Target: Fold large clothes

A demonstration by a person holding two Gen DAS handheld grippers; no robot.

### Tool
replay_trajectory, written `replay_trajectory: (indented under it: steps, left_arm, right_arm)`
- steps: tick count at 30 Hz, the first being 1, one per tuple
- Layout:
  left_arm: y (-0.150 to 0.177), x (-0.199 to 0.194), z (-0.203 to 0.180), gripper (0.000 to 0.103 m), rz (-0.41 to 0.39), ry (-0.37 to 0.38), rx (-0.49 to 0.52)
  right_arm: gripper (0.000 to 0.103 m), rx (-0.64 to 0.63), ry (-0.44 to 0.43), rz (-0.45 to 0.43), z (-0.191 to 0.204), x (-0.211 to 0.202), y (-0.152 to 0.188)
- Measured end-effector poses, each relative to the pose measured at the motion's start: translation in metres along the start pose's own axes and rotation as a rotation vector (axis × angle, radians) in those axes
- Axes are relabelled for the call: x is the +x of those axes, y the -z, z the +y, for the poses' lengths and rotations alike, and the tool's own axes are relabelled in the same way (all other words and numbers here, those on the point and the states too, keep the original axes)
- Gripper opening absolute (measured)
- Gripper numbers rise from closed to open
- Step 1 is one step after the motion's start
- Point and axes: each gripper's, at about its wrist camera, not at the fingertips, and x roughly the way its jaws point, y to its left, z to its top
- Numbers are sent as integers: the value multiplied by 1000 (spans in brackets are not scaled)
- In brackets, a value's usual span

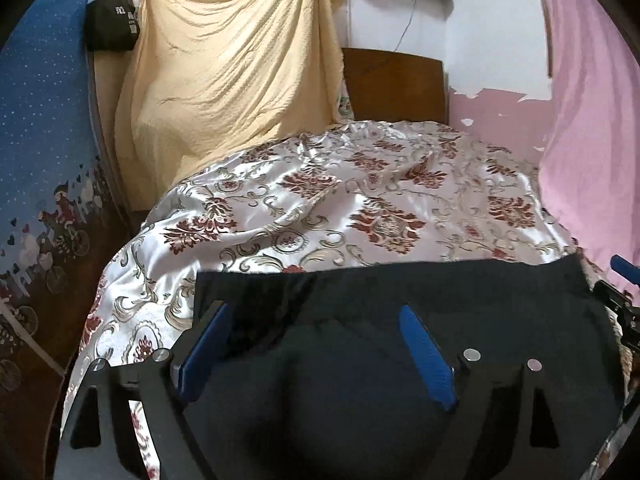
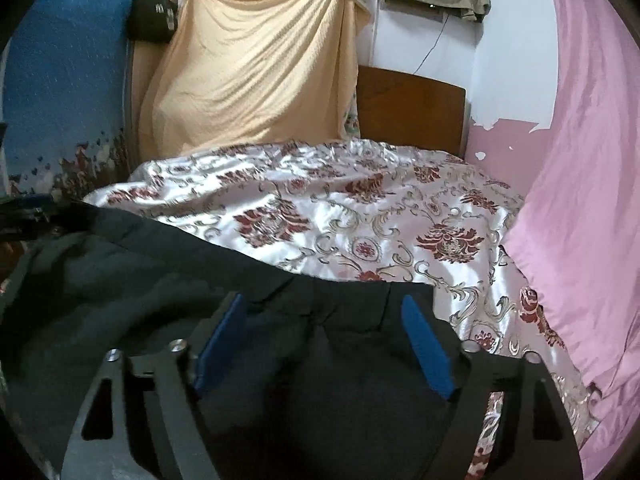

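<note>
A large black garment (image 1: 400, 300) lies on the bed's floral satin cover (image 1: 320, 200), at the near edge. My left gripper (image 1: 316, 316) is open, its blue pads (image 1: 424, 352) spread wide over the garment's left part. My right gripper (image 2: 324, 308) is open too, blue pads (image 2: 424, 348) spread over the garment's right end (image 2: 340, 360), near its far hem. The rest of the garment (image 2: 120, 280) bunches to the left in the right wrist view. The right gripper's tip shows at the right edge of the left wrist view (image 1: 618, 280).
A brown headboard (image 1: 394, 84) stands at the bed's far end. A yellow sheet (image 1: 224, 72) hangs at the back left beside a black bag (image 1: 112, 20). A pink curtain (image 2: 580, 200) hangs along the right side, and a blue patterned cloth (image 1: 40, 160) along the left.
</note>
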Motion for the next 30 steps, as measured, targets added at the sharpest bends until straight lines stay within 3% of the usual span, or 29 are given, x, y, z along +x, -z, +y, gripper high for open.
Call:
replay_trajectory:
  steps: [5,11,18,23,30]
  left_arm:
    - [27,-28,-14,95,-47,82,22]
    - [58,-39,-31,97,-66,164,66]
    - [59,-3,-44,100,-8,122,139]
    - [43,20,-49,103,11,57,196]
    - [35,56,-30,103,41,70,109]
  right_arm:
    - [94,5,-83,-26,11,-29,16]
    - [95,-13,-144,-8,30,-36,39]
    - [96,-42,-129,67,44,3,52]
    - [96,-73,-49,81,48,31,41]
    - [96,-35,-28,118,36,73,25]
